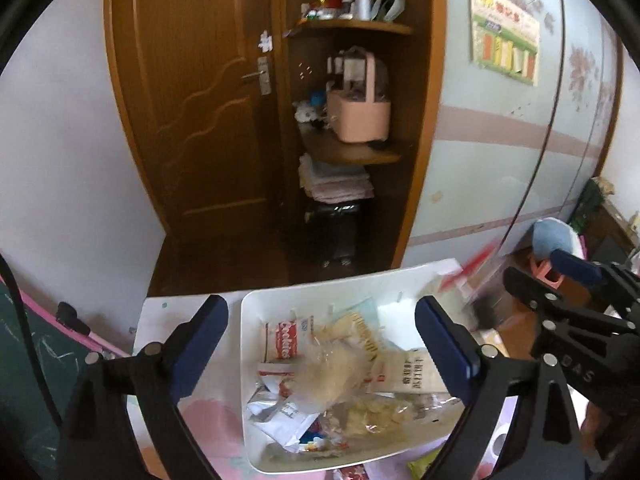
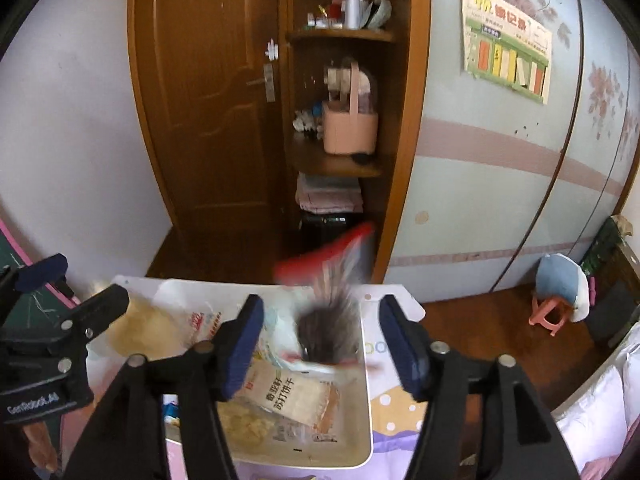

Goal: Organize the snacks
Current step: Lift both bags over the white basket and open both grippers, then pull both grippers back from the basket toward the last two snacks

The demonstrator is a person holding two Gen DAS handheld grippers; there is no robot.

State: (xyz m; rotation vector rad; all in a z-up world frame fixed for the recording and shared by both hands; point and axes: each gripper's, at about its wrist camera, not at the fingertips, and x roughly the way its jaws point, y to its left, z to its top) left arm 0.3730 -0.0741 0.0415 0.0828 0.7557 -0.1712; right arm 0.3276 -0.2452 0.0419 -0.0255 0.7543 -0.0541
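A white tray (image 1: 250,360) on the table holds several snack packets: a red and white cookie packet (image 1: 282,340), clear bags of pale crackers (image 1: 344,368) and a beige cracker packet (image 2: 296,396). My left gripper (image 1: 322,354) is open and empty above the tray. My right gripper (image 2: 322,346) is open above the tray's right part (image 2: 366,420). A blurred packet with a red top and dark contents (image 2: 330,300) is between and just beyond its fingertips, over the tray; it also shows blurred in the left wrist view (image 1: 476,276).
The table has a pink and purple patterned cover (image 2: 396,404). Beyond it stand a brown door (image 1: 192,92), wooden shelves with a pink basket (image 1: 360,112), and a pink stool (image 2: 548,312). A green chalkboard (image 1: 24,360) is at the left.
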